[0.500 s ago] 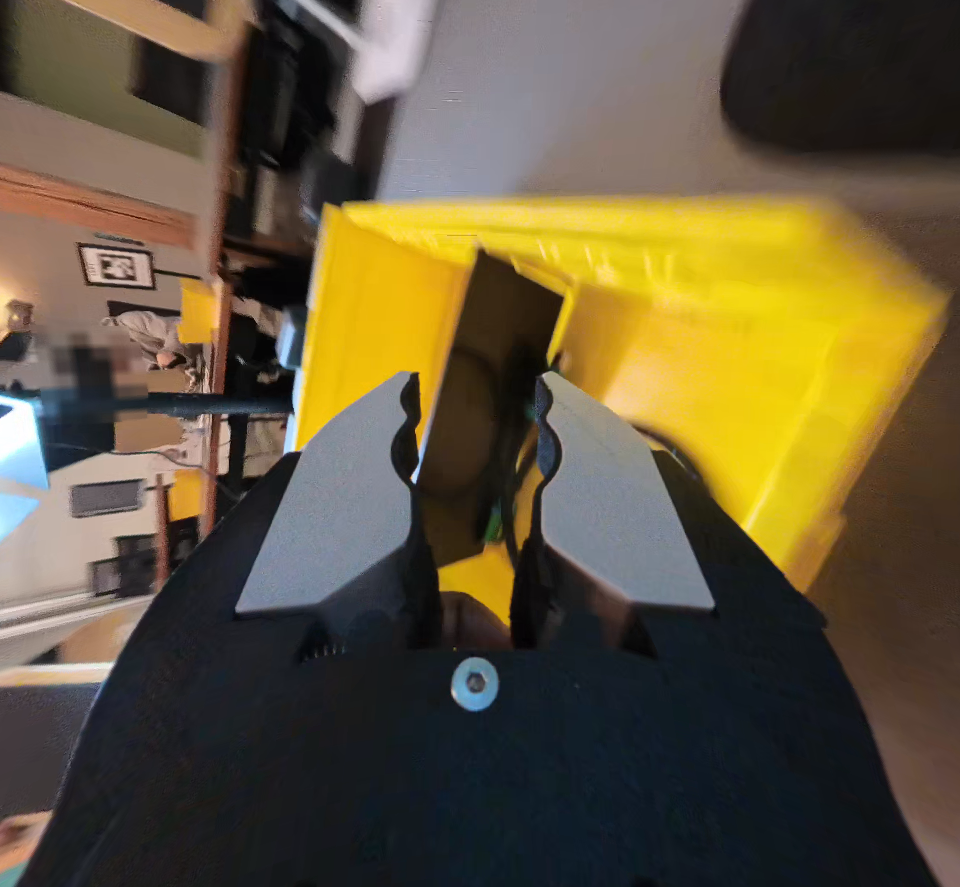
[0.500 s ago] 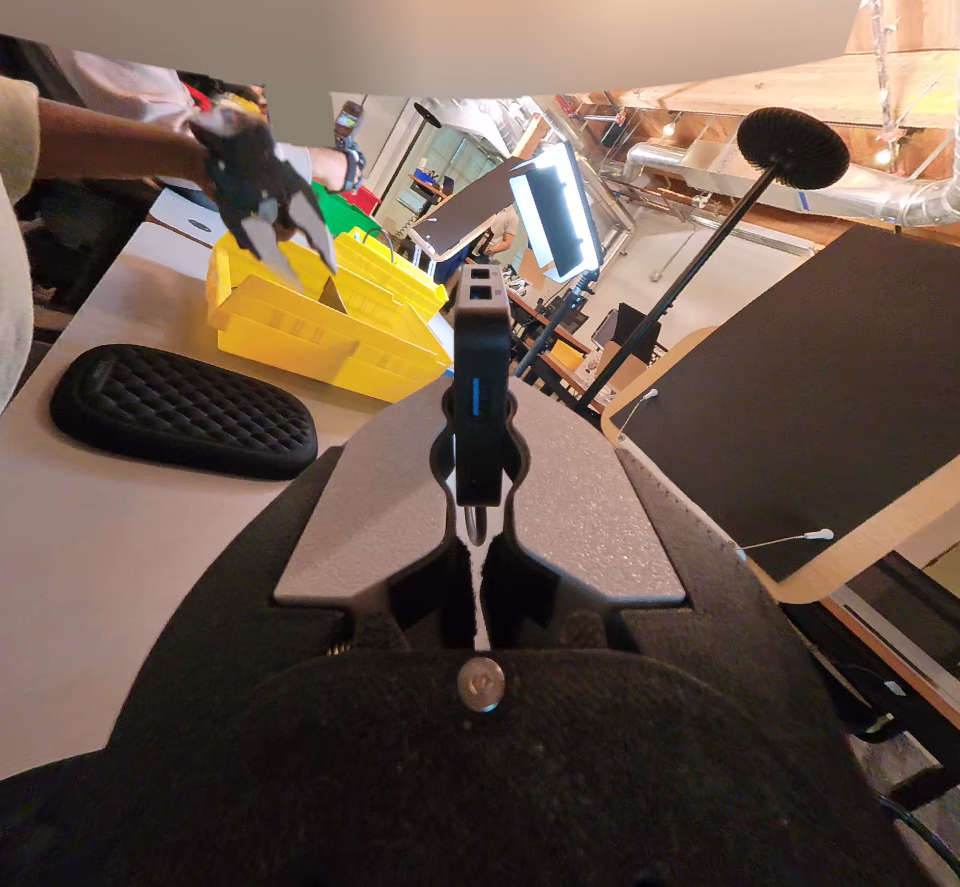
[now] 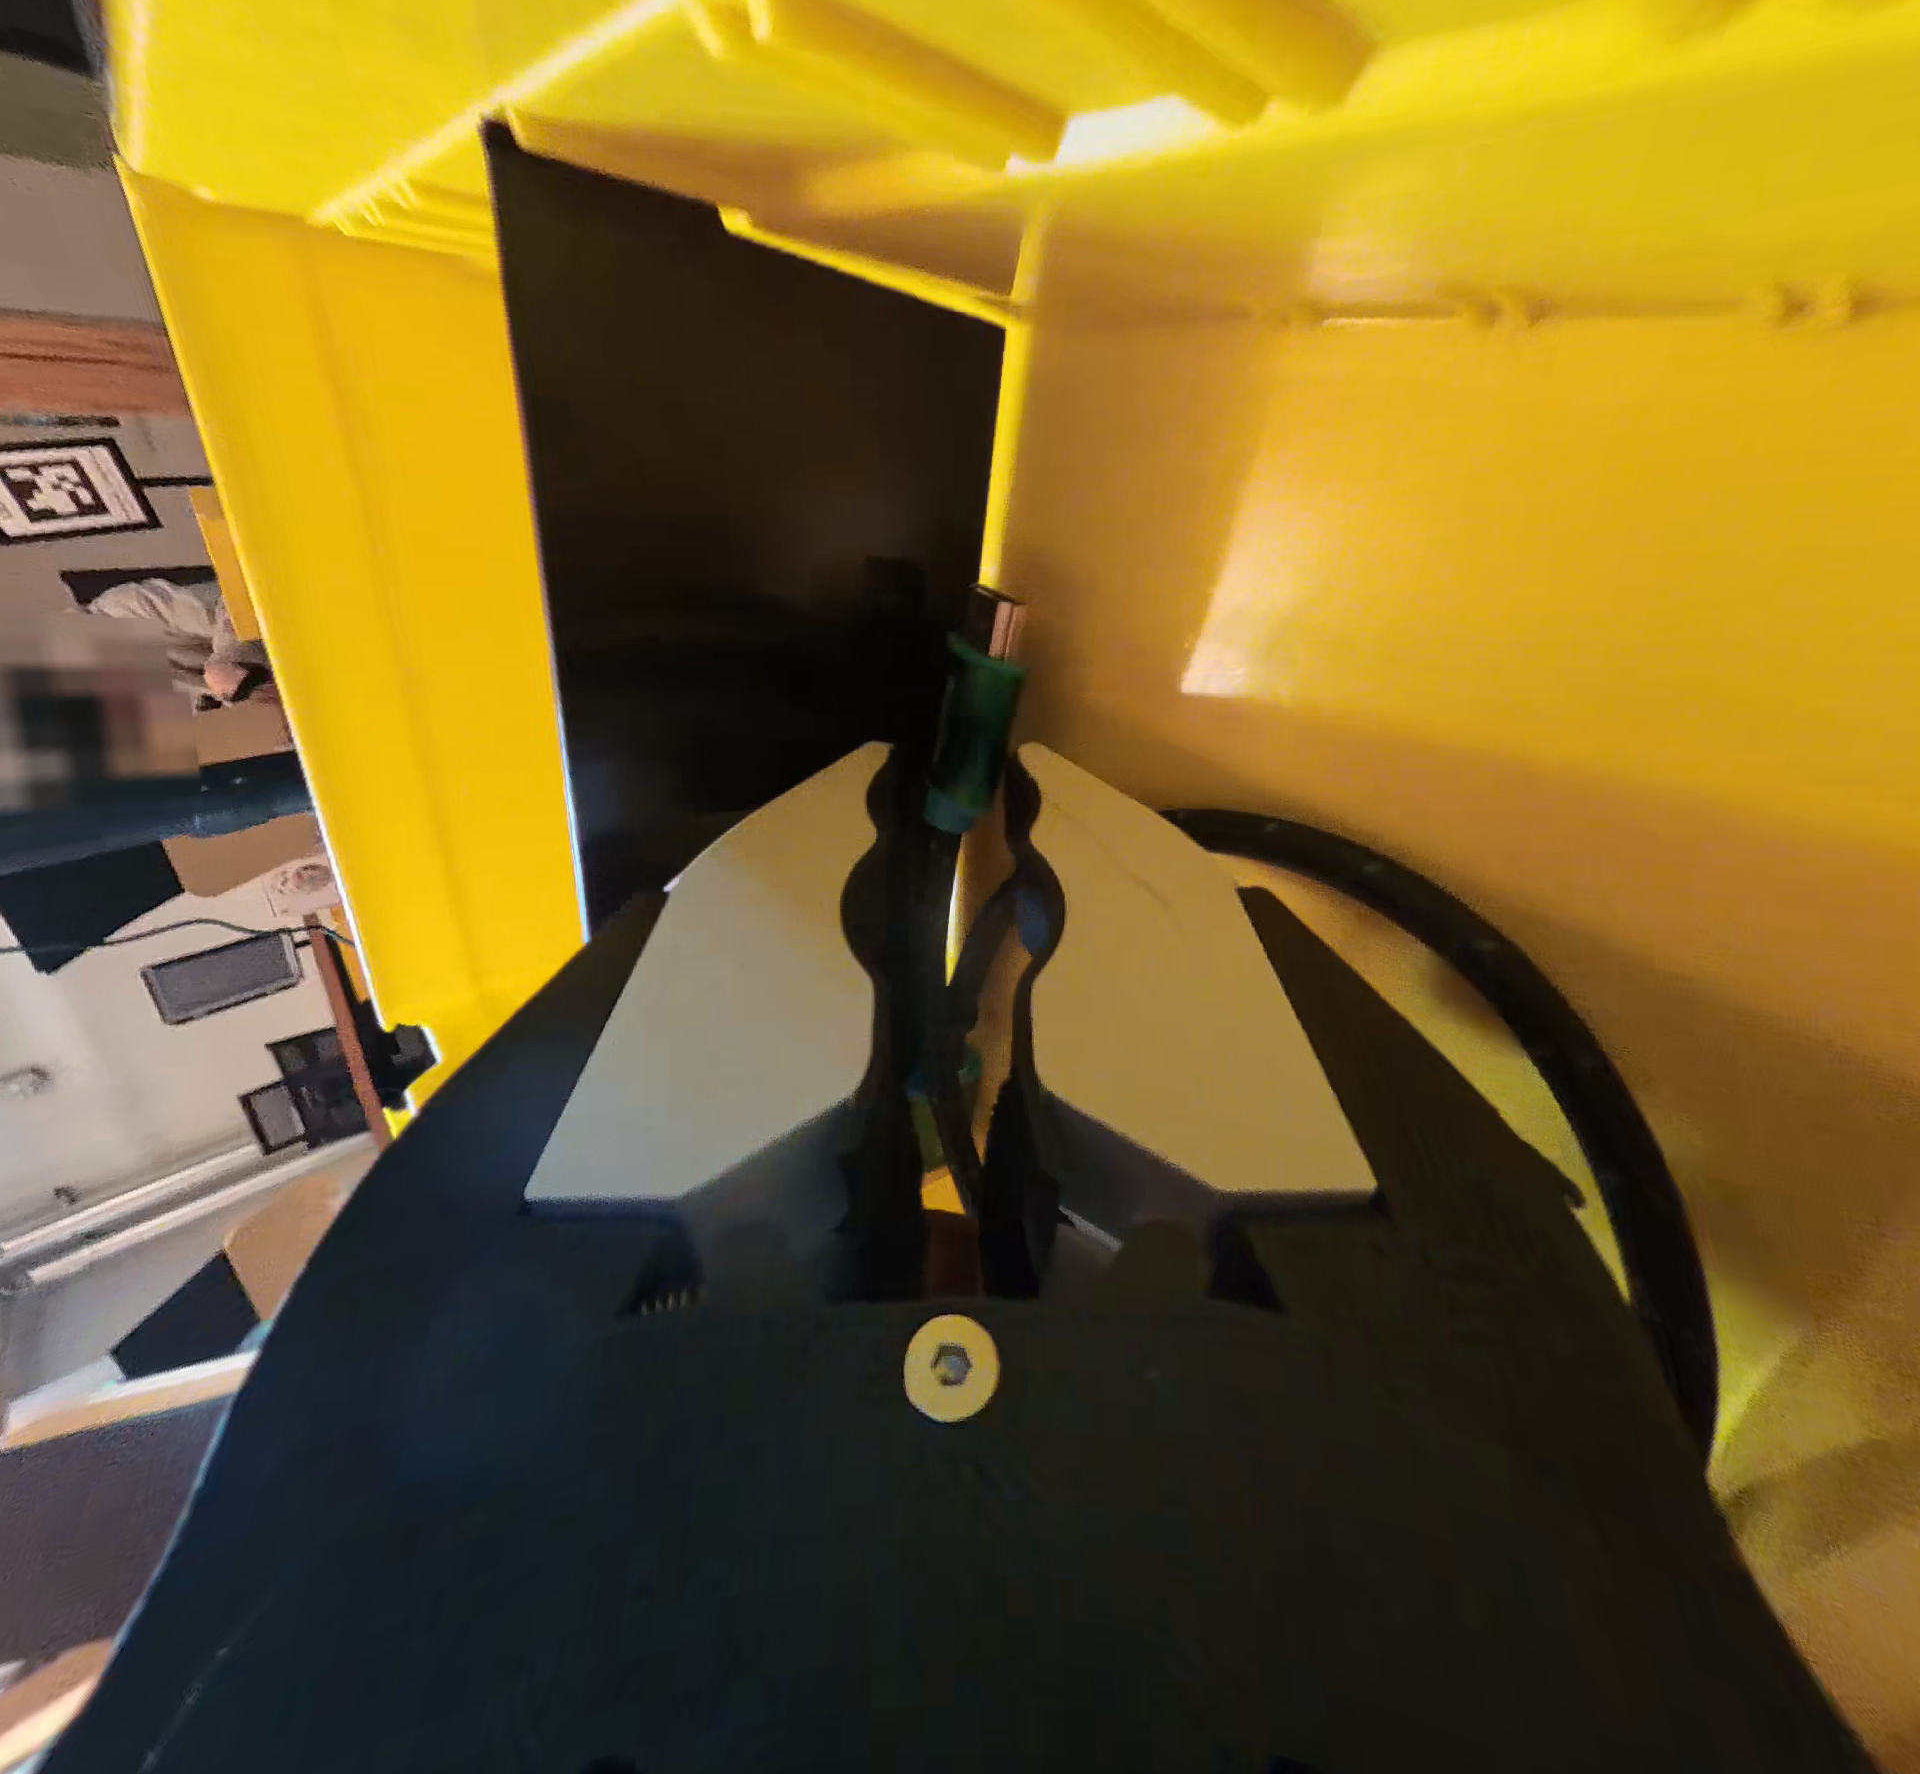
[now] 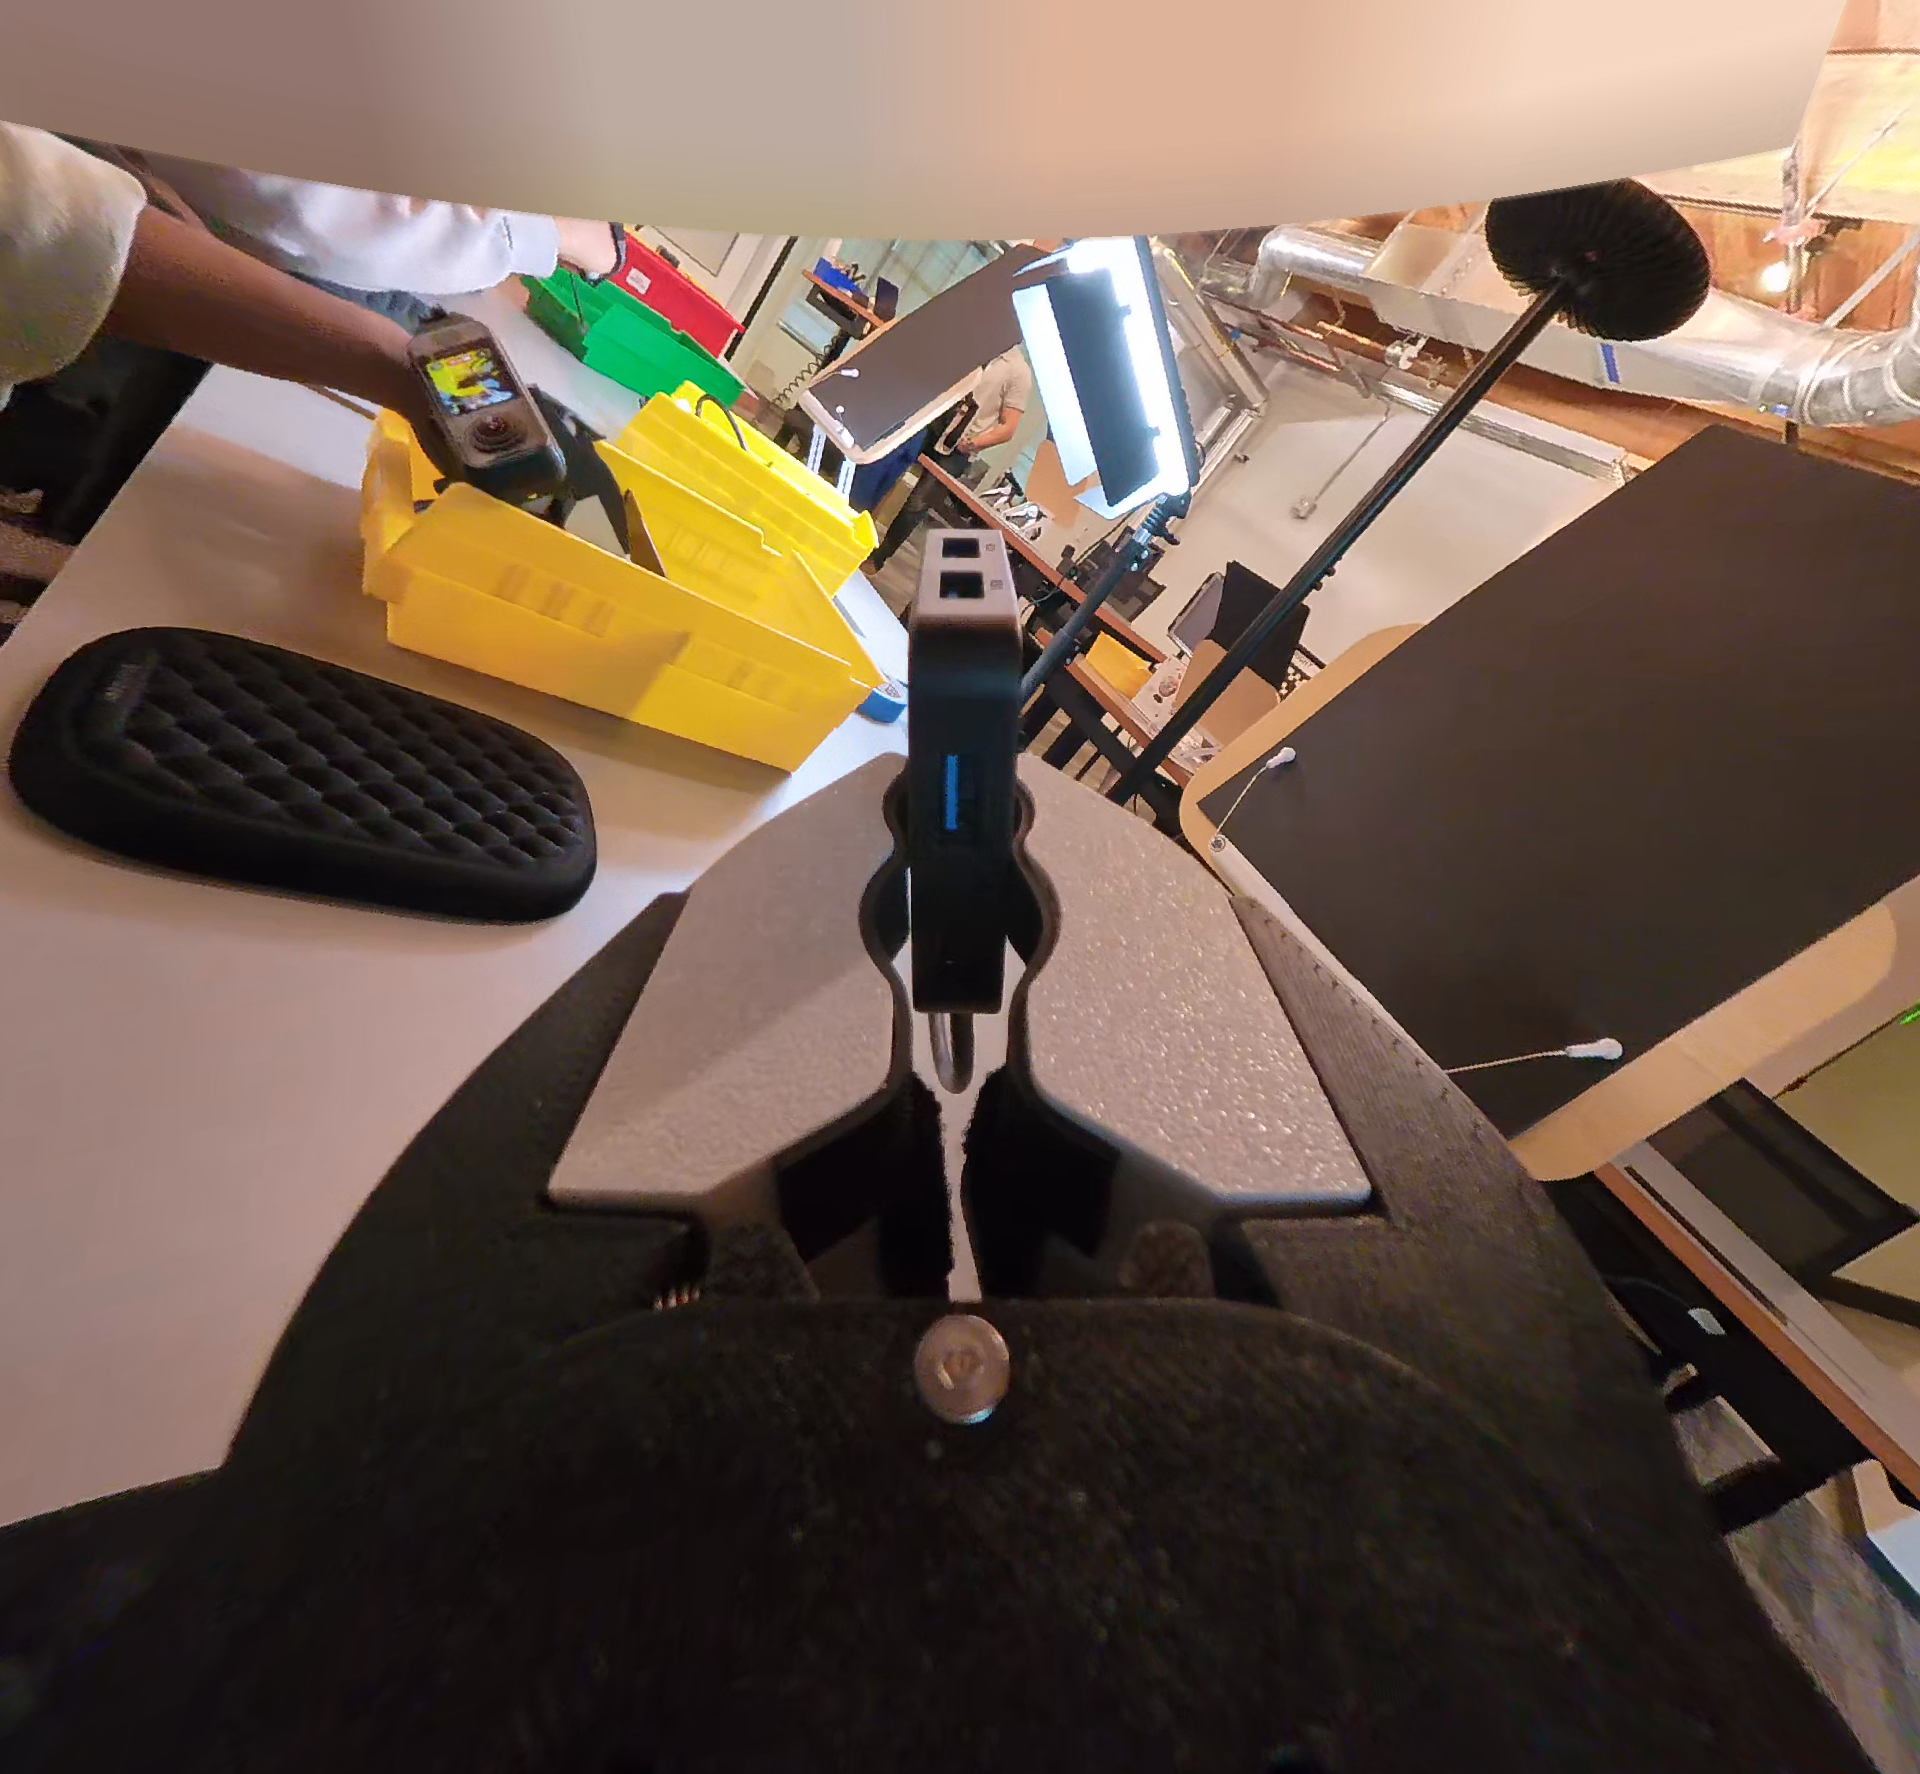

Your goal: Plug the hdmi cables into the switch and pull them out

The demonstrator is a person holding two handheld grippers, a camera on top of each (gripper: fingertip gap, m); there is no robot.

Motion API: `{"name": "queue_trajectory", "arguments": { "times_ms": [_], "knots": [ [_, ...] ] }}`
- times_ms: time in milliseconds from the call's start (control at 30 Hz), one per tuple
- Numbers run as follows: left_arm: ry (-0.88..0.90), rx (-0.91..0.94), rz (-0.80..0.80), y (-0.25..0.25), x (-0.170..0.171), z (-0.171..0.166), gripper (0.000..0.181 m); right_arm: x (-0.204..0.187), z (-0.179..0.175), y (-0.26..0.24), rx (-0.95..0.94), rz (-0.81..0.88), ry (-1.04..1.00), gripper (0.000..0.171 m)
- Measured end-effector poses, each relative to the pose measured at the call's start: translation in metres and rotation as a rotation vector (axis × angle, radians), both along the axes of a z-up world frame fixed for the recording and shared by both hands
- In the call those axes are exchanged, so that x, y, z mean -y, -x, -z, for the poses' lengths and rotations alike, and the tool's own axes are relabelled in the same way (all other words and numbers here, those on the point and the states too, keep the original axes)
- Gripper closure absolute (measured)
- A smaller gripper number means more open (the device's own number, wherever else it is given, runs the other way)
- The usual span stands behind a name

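**Switch gripped upright, cable plug between the other claw's tips**

The black HDMI switch (image 4: 961, 789) stands upright in the right gripper (image 4: 958, 815), whose jaws are clamped on its lower body; two ports face up at its top end and a blue strip runs down its near face. It is held above the pale table (image 4: 208, 1101), apart from everything on it.

The HDMI cable plug (image 3: 971, 716) — green-sleeved, metal tip pointing away — sits between the tips of the left gripper (image 3: 951, 789), down inside the yellow bin (image 3: 1455, 581). The jaws stand close around the plug, but whether they press on it cannot be told. A black divider (image 3: 748, 519) rises just left of the plug, and a loop of black cable (image 3: 1507, 976) lies on the bin floor to the right.

From the right wrist view, the bin stands behind a black quilted pad (image 4: 301, 774), with green bins (image 4: 634, 332) farther back.
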State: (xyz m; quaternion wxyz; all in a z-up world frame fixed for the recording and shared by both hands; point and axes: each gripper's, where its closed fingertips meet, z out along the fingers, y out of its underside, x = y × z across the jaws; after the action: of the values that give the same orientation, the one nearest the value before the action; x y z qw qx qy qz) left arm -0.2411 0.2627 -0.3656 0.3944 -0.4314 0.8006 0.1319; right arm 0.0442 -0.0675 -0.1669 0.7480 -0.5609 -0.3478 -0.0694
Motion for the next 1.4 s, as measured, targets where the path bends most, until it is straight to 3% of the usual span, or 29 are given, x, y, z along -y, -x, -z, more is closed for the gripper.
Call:
{"name": "queue_trajectory", "arguments": {
  "times_ms": [300,500,667,767,1033,1300,1400],
  "knots": [
    [0.005,0.010,-0.102,0.010,-0.001,-0.006,0.167,-0.004,0.001,0.004,0.024,-0.013,0.005,0.157],
    [0.305,-0.055,-0.063,0.014,0.047,-0.012,0.173,-0.002,0.001,0.001,0.021,-0.012,0.002,0.157],
    [0.237,-0.059,0.014,0.013,0.031,-0.009,0.150,0.000,-0.001,-0.001,0.017,-0.006,-0.010,0.157],
    [0.255,-0.003,0.045,0.010,0.023,-0.015,0.146,0.003,0.000,-0.002,0.013,-0.001,-0.011,0.157],
    [0.511,-0.079,-0.064,0.010,0.016,0.005,0.143,0.002,0.002,-0.004,0.007,0.003,-0.005,0.157],
    [0.608,-0.390,0.000,0.028,0.027,0.011,0.156,0.002,0.002,-0.005,0.013,0.006,-0.009,0.157],
    [0.575,-0.564,-0.011,0.046,0.022,0.012,0.145,0.004,0.003,-0.006,0.017,0.011,-0.001,0.157]
  ]
}}
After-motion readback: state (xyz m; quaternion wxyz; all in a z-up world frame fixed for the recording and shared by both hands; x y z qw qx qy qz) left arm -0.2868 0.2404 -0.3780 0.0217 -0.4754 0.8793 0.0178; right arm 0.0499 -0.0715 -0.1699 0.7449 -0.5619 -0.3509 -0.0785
